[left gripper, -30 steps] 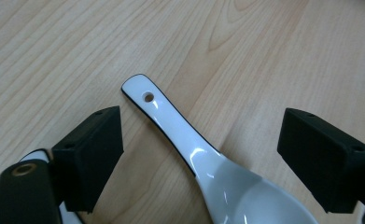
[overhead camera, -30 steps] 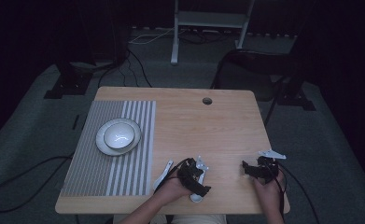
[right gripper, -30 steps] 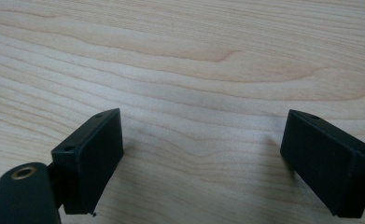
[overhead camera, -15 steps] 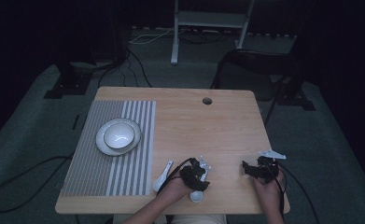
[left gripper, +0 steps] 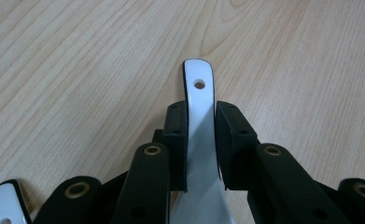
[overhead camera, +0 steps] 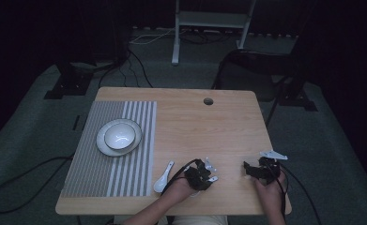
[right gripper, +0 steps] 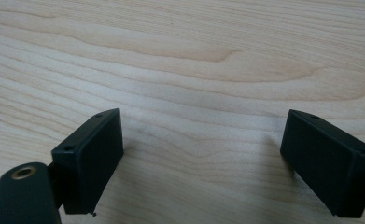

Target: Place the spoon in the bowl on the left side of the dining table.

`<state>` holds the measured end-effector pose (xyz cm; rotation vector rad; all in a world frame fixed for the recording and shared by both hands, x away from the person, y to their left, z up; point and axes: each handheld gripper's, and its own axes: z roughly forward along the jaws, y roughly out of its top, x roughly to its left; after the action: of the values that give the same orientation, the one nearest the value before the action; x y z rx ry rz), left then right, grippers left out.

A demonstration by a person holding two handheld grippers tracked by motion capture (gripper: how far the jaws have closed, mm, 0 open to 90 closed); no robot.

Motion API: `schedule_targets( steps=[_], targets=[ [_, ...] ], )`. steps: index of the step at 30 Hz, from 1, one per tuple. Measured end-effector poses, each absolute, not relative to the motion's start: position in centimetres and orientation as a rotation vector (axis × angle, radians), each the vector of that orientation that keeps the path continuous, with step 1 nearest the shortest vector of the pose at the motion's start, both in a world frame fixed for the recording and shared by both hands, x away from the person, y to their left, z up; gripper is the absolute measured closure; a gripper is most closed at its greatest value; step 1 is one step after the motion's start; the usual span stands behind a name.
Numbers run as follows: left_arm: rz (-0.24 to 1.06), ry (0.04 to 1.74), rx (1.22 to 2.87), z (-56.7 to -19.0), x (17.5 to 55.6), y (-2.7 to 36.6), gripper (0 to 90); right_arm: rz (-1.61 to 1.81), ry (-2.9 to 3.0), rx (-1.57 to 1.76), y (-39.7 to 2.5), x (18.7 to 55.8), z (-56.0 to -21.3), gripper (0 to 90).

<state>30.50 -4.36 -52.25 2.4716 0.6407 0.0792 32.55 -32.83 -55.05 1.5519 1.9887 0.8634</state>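
Left claw (left gripper: 201, 135) is clamping a white spoon handle (left gripper: 200, 93) between its jaws, just above the wooden counter (overhead camera: 209, 122), near the front edge; a second white spoon (overhead camera: 163, 177) is lying just left of it in the high view, beside a striped mat (overhead camera: 92, 173). Right claw (right gripper: 201, 158) is hovering wide open over bare wood at the front right, gripping nothing. A bowl (overhead camera: 120, 136) is sitting on a plate (overhead camera: 103, 147) on the mat.

Table centre (overhead camera: 204, 129) seems open; bowl (overhead camera: 120, 136) and spoon (overhead camera: 164, 172) crowd left.
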Motion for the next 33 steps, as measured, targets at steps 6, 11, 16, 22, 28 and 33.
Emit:
schedule_targets(
  steps=[6, 11, 16, 22, 28, 33],
  targets=[
    [0.07, 0.651, 2.444, -51.9, 30.4, -4.1, 75.2, 0.863, 1.989, 1.552, -32.8, 32.5, -55.0, 12.4],
    [0.07, 0.667, 2.408, -51.4, 30.6, -3.5, 75.4, 0.863, 1.989, 1.552, -32.8, 32.5, -55.0, 12.4],
    [0.062, 0.672, 2.375, -50.6, 30.7, -3.0, 75.7, 0.863, 1.99, 1.55, -32.8, 32.6, -55.0, 12.4],
    [0.046, 0.683, 2.335, -49.8, 30.9, -2.5, 84.9, 0.863, 1.989, 1.552, -32.8, 32.5, -55.0, 12.4],
    [0.048, 0.675, 2.323, -49.2, 30.9, -2.2, 85.3, 0.863, 1.988, 1.553, -32.8, 32.6, -55.0, 12.4],
    [0.047, 0.653, 2.312, -48.6, 30.7, -2.0, 85.4, 0.863, 1.988, 1.553, -32.8, 32.6, -55.0, 12.5]
  ],
)
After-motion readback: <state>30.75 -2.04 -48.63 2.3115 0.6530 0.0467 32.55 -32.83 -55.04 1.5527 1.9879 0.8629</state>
